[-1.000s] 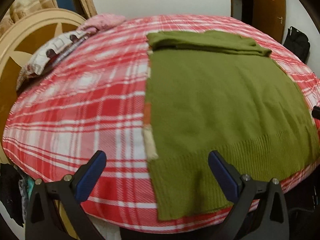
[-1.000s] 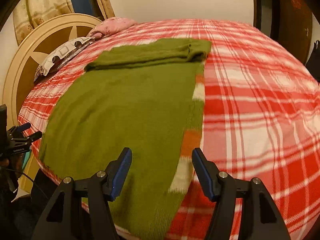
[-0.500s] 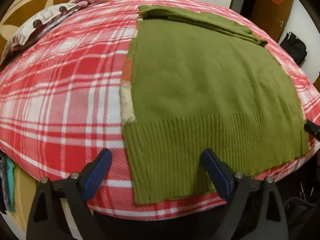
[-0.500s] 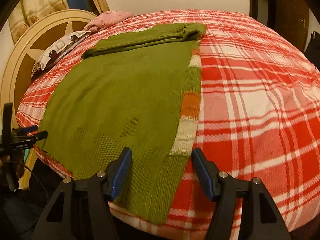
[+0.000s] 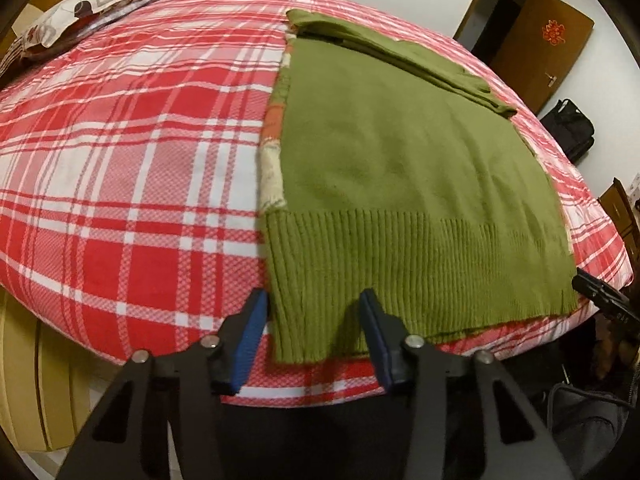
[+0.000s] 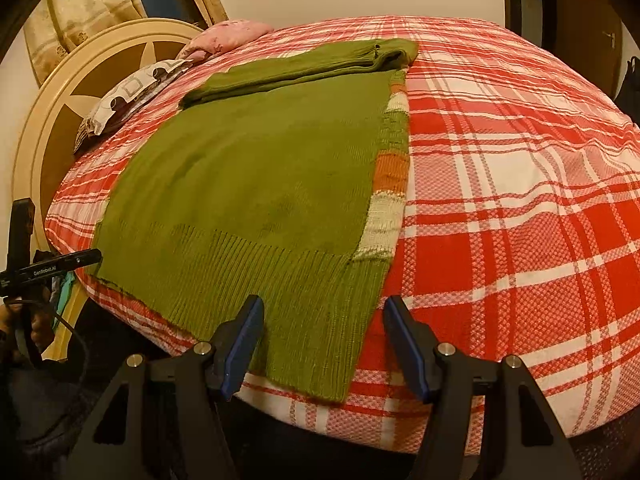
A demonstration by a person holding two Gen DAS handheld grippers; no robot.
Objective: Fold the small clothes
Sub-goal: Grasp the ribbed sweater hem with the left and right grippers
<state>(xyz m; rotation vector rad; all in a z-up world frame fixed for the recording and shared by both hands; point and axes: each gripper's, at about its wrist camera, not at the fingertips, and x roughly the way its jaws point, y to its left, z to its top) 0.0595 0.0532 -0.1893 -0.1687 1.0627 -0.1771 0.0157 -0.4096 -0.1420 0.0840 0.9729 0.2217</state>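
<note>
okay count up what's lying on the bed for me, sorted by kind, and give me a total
Sweaters: 1, the green sweater, lying flat on the plaid bedspread.
Pillows: 2, a patterned pillow and a pink pillow by the headboard.
Total: 3

green knit sweater [image 5: 400, 168], flat on plaid bedspread [image 5: 132, 152], sleeves folded across top, ribbed hem overhanging near edge, striped panel along sides.
</note>
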